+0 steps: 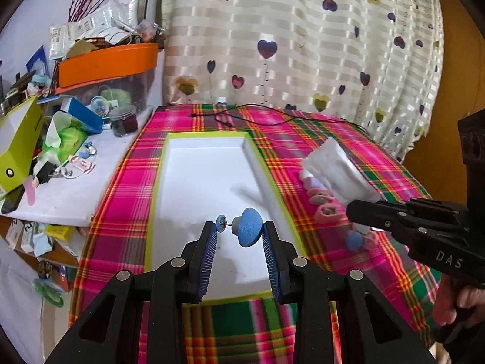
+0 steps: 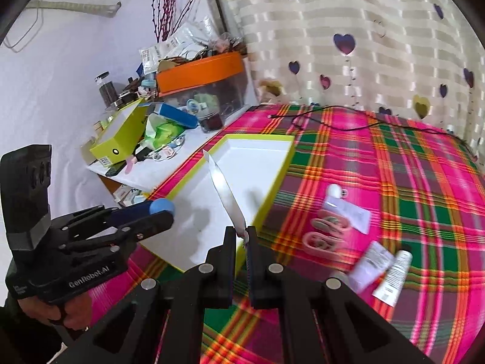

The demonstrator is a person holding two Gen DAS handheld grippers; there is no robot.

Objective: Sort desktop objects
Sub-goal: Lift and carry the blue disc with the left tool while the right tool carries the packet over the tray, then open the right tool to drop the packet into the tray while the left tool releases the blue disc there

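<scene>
Left gripper is pinching a small blue puff, a mushroom-shaped foam head on a thin metal stem with a little disc at its end. One pad bears on the disc end and the other on the foam cap, and the piece hangs just above the white floor of the shallow tray with the lime-green rim. By its look the foam is soft and very light and would squash rather than break. The hold along the stem looks less sure than one across the cap, since the piece could pivot or pop out if the squeeze eased unevenly.

Right of the tray, on the plaid cloth, lie several small pink pieces and a second blue puff, close together beside the rim.

Right gripper has its fingers pressed nearly together on the lower edge of a white packet. The packet is thin and flat, stands up from the fingers and leans over the tray's near corner. It looks light and floppy with a slick surface, so an edge pinch may let it swing or slip; a hold nearer its middle would steady it.

Farther right on the cloth are a white tube and a small label-like pouch. Both lie flat and look light enough to lift across the middle.
</scene>
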